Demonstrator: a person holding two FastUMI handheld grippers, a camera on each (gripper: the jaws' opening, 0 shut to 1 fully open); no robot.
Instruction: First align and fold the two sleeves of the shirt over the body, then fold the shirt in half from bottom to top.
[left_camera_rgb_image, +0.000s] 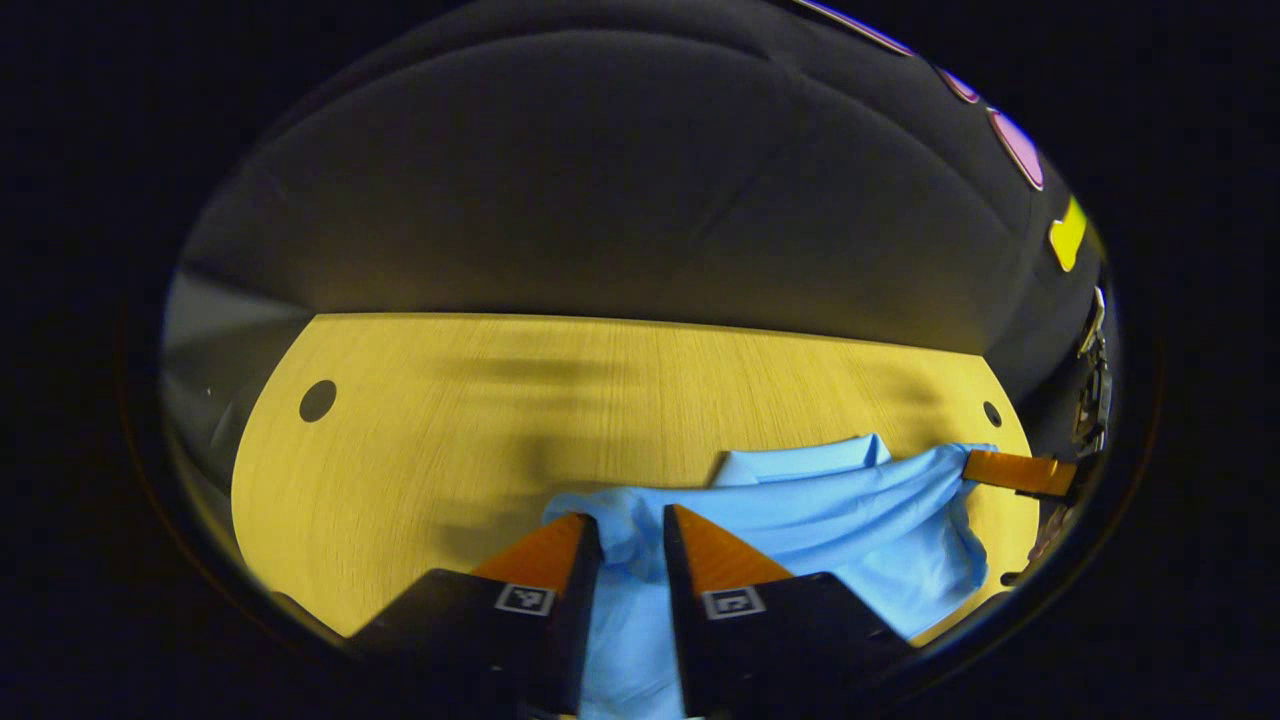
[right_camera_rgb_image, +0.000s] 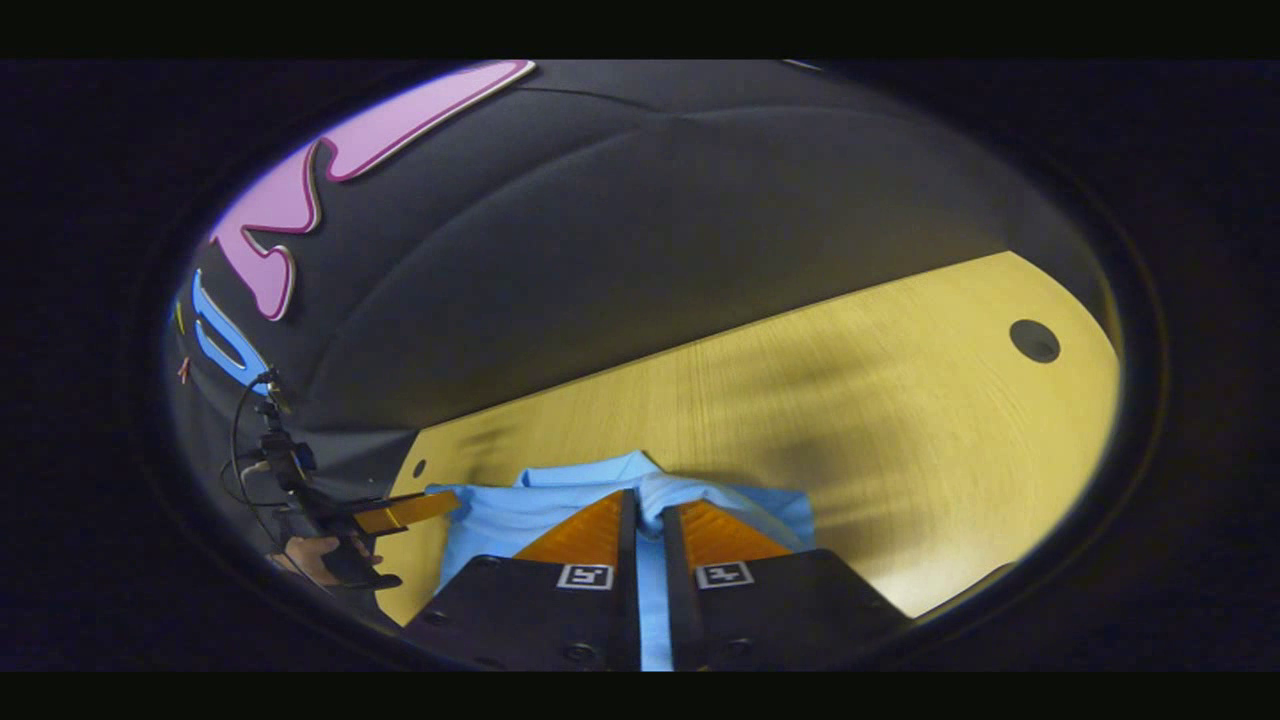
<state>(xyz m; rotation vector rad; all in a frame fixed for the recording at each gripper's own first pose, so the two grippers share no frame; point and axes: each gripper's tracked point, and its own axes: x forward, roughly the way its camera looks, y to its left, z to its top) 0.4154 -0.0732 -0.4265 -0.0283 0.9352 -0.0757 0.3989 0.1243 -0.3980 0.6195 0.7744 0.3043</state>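
Left gripper view: left claw clamped on a bunch of the light blue shirt, cloth pinched between the two fingers and trailing down below them. From the claw the shirt runs off to the right as a slack, drooping band, raised off the bench. At the band's far end the other claw shows, gripping the cloth edge. Beyond the band a flatter piece of shirt, possibly the collar end, lies on the wood.

Right gripper view: right claw closed on shirt cloth too, fingers nearly together with a thin strip of blue between them. Shirt spreads just ahead of and to both sides of the claw, flat part lying on the bench. Left claw seen far to the left, held by a hand, at the shirt's edge.

Progress, as a judgement: both claws hold one edge of the shirt lifted between them, which reads as the bottom-to-top fold in hand. Sleeves cannot be made out separately; probably already folded in, not certain. Left to do: carry the held edge over toward the far end, lay it down square, let go.
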